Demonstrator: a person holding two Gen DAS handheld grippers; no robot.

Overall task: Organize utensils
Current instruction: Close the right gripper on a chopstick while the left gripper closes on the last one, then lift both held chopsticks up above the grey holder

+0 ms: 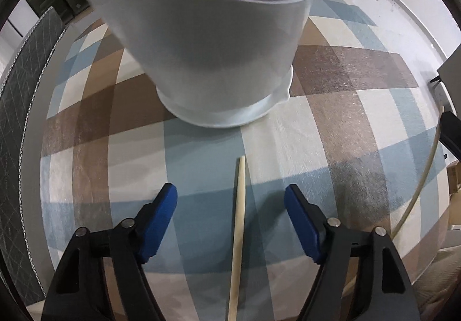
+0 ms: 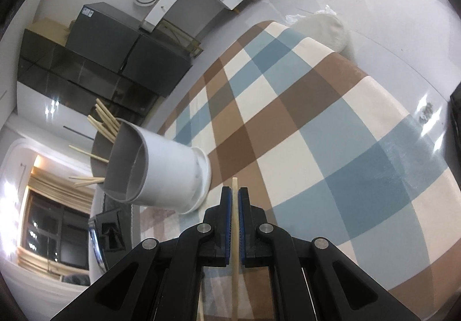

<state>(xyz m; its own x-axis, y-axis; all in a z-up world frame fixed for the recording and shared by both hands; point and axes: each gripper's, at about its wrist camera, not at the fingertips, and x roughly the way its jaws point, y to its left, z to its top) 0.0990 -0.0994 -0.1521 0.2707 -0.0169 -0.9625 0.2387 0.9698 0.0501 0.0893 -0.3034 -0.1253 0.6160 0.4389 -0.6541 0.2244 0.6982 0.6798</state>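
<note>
- Left wrist view: I am looking steeply down past my left gripper [image 1: 230, 200], whose blue pads [image 1: 160, 223] are standing wide apart with nothing pressed between them.
- A pale wooden chopstick [image 1: 238, 231] is lying on the checked rug [image 1: 331, 133] in the gap between the fingers, touching neither pad. Its long axis is running straight away from the camera, its far tip pointing at the white utensil holder [image 1: 219, 67].
- The chopstick's near end is running out of the bottom of the frame, so I am not seeing its full length.
- The holder is standing just beyond that tip, slightly blurred, its top cut off by the frame; I cannot see what it contains from here.
- A second pale stick [image 1: 417, 194] is curving along the right edge, and I cannot tell what it is.
- Right wrist view: my right gripper [image 2: 235, 200] is clamping a chopstick [image 2: 235, 223] between its closed blue pads.
- That chopstick is lying along the fingers, its tip poking out just past them, its rear hidden under the gripper body.
- The utensil holder [image 2: 173, 174] is sitting on the rug [image 2: 317, 133] just left of the fingertips, appearing tilted in the fisheye, with several chopsticks [image 2: 105, 122] sticking out of its mouth towards the upper left.
</note>
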